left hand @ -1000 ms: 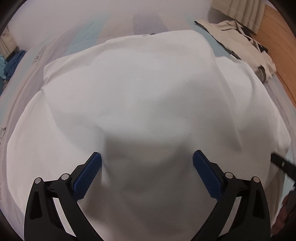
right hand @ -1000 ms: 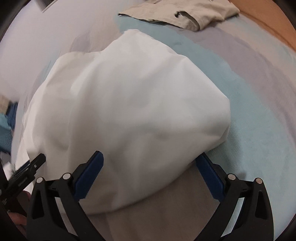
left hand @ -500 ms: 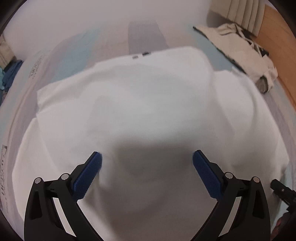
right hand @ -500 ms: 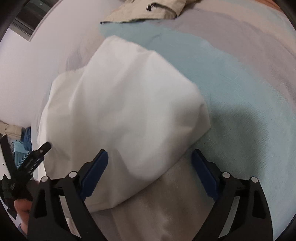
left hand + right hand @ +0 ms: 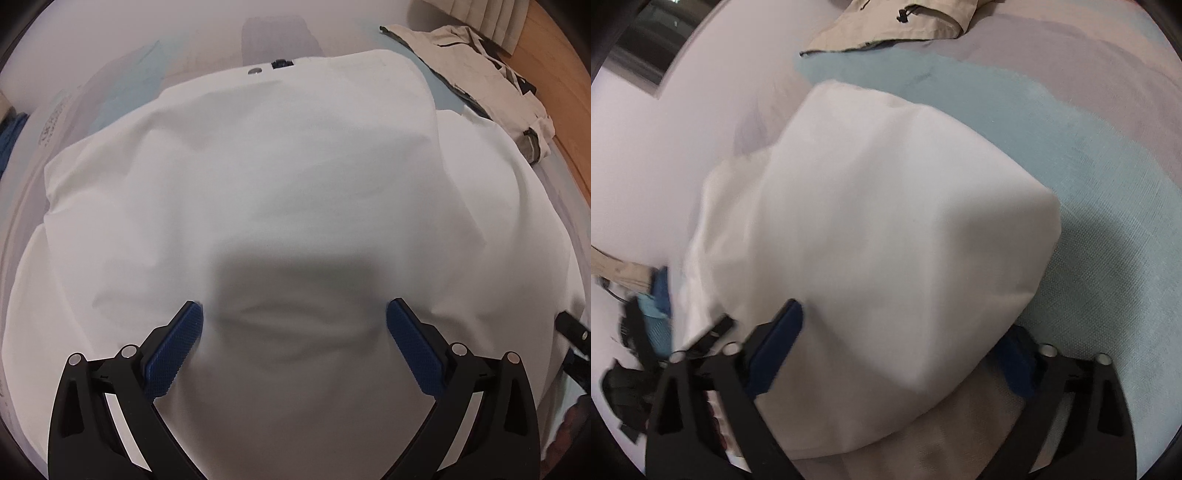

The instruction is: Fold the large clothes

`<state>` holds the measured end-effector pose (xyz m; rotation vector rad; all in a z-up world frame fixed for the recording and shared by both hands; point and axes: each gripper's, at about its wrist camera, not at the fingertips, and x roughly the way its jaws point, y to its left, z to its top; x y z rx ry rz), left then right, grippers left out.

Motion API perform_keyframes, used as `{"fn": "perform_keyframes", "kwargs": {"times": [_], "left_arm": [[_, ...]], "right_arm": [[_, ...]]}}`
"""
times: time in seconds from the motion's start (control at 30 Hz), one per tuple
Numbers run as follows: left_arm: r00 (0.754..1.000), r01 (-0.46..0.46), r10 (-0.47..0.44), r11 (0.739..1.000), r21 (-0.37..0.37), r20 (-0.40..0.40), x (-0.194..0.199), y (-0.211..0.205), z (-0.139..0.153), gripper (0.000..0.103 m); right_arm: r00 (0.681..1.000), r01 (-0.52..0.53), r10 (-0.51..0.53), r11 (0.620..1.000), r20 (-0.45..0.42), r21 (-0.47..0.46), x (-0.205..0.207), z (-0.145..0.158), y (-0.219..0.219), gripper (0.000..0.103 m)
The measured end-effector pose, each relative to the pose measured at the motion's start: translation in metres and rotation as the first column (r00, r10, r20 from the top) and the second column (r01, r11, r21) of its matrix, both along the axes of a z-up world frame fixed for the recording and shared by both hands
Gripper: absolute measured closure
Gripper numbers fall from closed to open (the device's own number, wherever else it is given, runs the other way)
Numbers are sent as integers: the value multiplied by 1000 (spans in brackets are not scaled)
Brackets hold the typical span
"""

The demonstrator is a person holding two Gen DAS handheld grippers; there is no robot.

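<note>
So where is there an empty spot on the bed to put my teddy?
The best bare patch is the blue-and-grey bedcover between the white garment and the beige jacket at the far end. A smaller strip lies near the right gripper, by the garment's corner. The left side is crowded: the garment fills it, with blue clothes at its edge.

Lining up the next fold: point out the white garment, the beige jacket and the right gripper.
white garment (image 5: 295, 177): left wrist view, middle of its top layer.
beige jacket (image 5: 476, 62): left wrist view, crumpled body, upper right.
right gripper (image 5: 905, 354): right wrist view, midway between its blue-padded fingertips.
</note>
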<state>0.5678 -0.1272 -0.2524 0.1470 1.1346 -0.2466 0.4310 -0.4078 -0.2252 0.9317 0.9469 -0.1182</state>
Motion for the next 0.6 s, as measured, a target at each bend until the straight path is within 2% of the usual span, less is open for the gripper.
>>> {"fn": "perform_keyframes", "kwargs": {"times": [0.07,0.17,0.4,0.53,0.6], "left_arm": [[1000,-1,1,1000,2,-4,0,-2,-3,5],[1000,-5,5,1000,10,-15,-1,-3,-6,5],[1000,-2,2,1000,-1,-20,-4,3,-3,5],[1000,-4,4,1000,-4,-18,-3,2,-2,6],[1000,1,-1,1000,-2,-16,-4,1,-2,6]], "right_arm": [[1000,-21,22,999,-7,32,-7,-6,-3,46],[999,42,-42,987,-2,155,-16,-22,-13,55],[999,43,-39,987,-31,155,-24,-19,-6,54],[999,33,-30,986,-20,163,-10,-23,-9,45],[999,43,-41,983,-16,180,-3,-23,-12,44]]}}
